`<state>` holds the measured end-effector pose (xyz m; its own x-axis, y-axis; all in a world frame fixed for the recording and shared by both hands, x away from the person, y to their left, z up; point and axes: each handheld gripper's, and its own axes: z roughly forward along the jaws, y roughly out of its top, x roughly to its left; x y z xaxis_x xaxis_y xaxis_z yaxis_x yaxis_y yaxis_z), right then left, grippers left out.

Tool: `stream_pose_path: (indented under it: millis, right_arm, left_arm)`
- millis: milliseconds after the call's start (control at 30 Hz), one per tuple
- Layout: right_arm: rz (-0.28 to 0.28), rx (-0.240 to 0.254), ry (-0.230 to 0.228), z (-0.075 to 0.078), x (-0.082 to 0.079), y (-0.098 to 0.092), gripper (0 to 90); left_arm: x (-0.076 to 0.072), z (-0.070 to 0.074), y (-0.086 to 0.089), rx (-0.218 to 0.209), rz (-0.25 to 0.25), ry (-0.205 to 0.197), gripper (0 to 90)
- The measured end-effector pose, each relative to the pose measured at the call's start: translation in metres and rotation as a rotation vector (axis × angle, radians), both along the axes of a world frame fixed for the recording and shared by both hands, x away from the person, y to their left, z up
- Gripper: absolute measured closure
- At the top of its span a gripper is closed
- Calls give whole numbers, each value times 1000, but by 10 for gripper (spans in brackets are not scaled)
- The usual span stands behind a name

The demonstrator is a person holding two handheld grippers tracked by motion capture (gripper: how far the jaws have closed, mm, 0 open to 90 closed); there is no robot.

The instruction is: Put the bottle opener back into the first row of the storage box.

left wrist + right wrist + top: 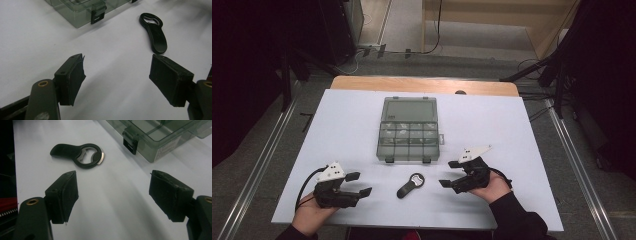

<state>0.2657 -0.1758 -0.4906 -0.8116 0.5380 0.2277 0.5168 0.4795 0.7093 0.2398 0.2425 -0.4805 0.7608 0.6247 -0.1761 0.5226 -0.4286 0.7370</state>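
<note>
A black bottle opener (pixel 410 185) with a metal-lined ring lies flat on the white table, near the front edge between my two hands. It appears again as the bottle opener (pixel 155 32) ahead and right of the left jaws, and as the bottle opener (pixel 78 155) ahead and left of the right jaws. My left gripper (pixel 361 183) rests open at the front left, nothing between its fingers (pixel 71 77). My right gripper (pixel 449 173) stands open at the front right, apart from the opener, its fingers (pixel 62 195) holding nothing.
A smoky clear compartment box (pixel 408 129) with black latches sits shut at the table's middle, behind the opener; its latch corner (pixel 96 15) and side wall (pixel 160 145) are close to both grippers. The white table top (pixel 347 120) ends at a wooden strip at the back.
</note>
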Motion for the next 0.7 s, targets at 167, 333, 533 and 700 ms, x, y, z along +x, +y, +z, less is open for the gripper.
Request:
stream_pose_path:
  millis: [167, 333, 533, 700]
  right_arm:
    - [17, 9, 1, 0, 3, 3, 242]
    - [45, 1, 5, 0, 8, 11, 245]
    - [93, -8, -3, 1, 11, 19, 247]
    - [122, -9, -5, 1, 12, 25, 250]
  left_arm:
    - [0, 0, 0, 0, -1, 0, 273]
    - [0, 0, 0, 0, 1, -4, 273]
    - [0, 0, 0, 4, 2, -2, 273]
    - [1, 0, 0, 8, 3, -5, 273]
